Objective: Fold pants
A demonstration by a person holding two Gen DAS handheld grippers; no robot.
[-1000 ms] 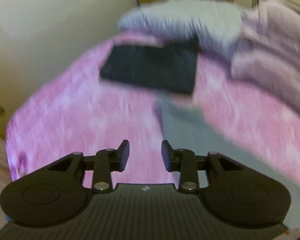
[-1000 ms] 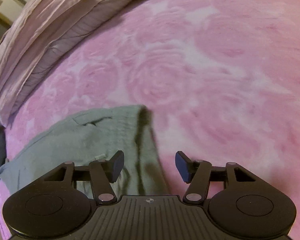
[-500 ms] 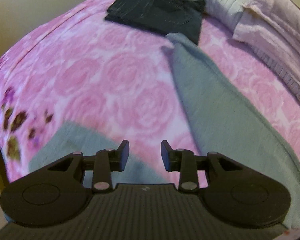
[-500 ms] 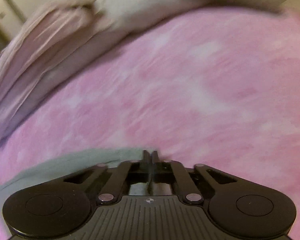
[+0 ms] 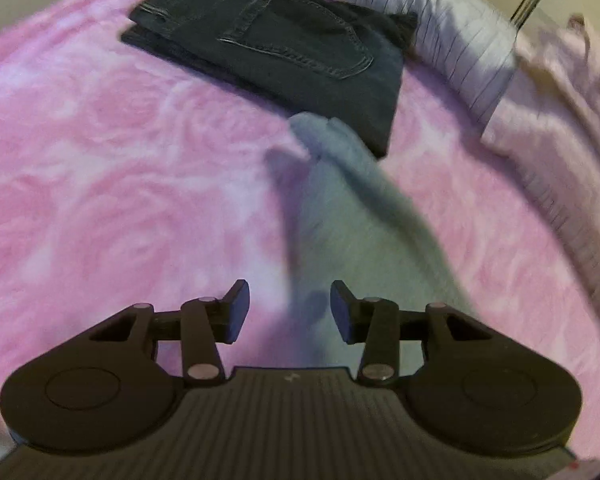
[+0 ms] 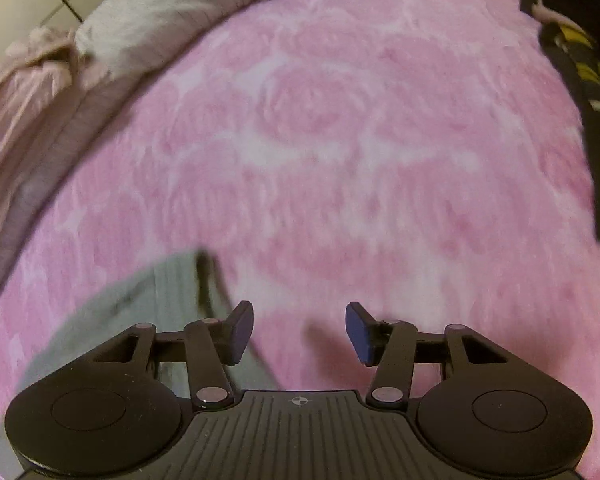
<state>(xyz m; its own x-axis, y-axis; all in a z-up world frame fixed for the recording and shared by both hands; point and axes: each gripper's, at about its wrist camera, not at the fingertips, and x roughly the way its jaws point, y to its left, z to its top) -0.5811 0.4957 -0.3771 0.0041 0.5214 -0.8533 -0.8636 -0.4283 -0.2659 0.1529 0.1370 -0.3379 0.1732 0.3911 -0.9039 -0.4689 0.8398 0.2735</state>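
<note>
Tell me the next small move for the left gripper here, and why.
Probably lower the left gripper onto the grey pants and close on their near edge. Its jaws are opening with nothing gripped, the grey fabric lies just beneath them, and the pants are still spread long across the pink blanket.

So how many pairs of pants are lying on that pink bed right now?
2. The dark jeans lie folded at the far end by the pillows. The grey pants stretch from the jeans' corner toward the grippers, partly hidden beneath them. Others outside the views cannot be ruled out.
</note>
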